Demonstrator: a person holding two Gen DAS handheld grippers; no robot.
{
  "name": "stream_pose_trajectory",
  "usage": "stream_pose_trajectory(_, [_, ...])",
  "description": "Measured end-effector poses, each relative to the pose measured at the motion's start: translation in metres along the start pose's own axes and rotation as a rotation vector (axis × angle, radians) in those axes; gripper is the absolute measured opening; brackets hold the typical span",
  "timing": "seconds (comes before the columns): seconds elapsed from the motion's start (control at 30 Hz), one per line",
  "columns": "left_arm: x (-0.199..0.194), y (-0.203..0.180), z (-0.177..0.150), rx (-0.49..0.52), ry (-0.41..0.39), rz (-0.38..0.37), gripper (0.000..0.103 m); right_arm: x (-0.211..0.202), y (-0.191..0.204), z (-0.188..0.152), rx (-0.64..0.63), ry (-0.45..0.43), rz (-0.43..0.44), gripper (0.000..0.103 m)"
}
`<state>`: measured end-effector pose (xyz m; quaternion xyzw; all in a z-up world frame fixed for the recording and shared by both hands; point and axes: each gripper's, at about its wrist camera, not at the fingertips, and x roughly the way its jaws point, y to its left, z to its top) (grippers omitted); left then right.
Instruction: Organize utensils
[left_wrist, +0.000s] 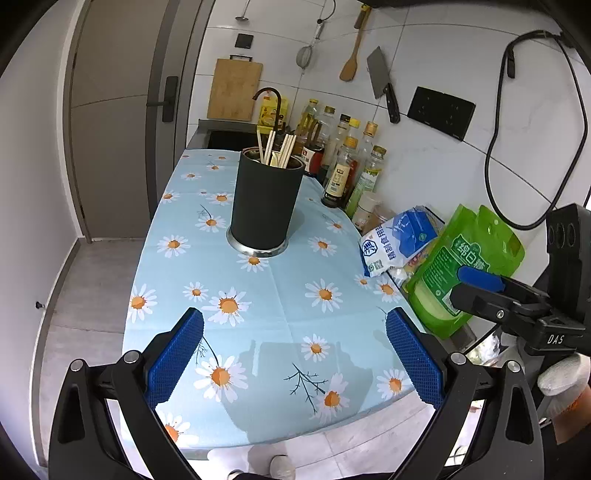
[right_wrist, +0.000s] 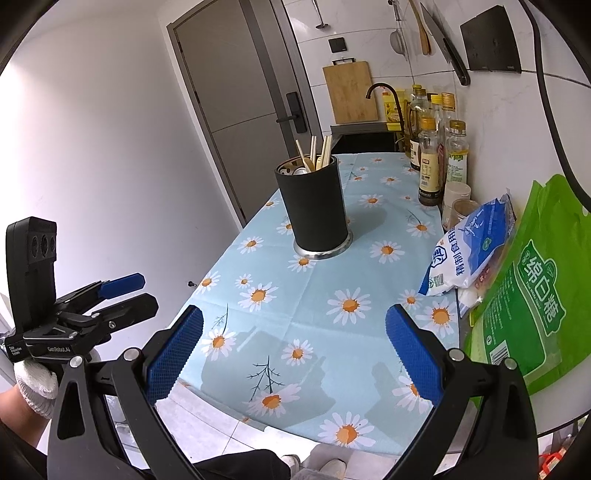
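Utensil holder (left_wrist: 264, 206) upright mid-table (left_wrist: 280, 317), chopsticks (left_wrist: 286, 149) inside. Left gripper (left_wrist: 295, 354) and right gripper (right_wrist: 295, 354) spread wide, empty, near of holder. Risk: a high sideways knock topples the holder.

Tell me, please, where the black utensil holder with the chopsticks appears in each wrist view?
Left wrist view: utensil holder stands centre, slightly left, on the daisy tablecloth.
Right wrist view: utensil holder sits just right of centre, upper middle.
Shared landmark: the wooden cutting board against the wall behind it.
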<state>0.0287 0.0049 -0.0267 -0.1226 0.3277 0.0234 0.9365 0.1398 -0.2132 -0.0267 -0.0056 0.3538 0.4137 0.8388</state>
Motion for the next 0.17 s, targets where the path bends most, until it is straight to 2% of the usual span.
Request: stream_pose_trajectory(0.17, [0.0014, -0.0021, -0.0002, 0.020, 0.010, 0.006, 0.096, 0.0034, 0.0035, -0.0018, -0.008, 0.013, -0.002, 0.098])
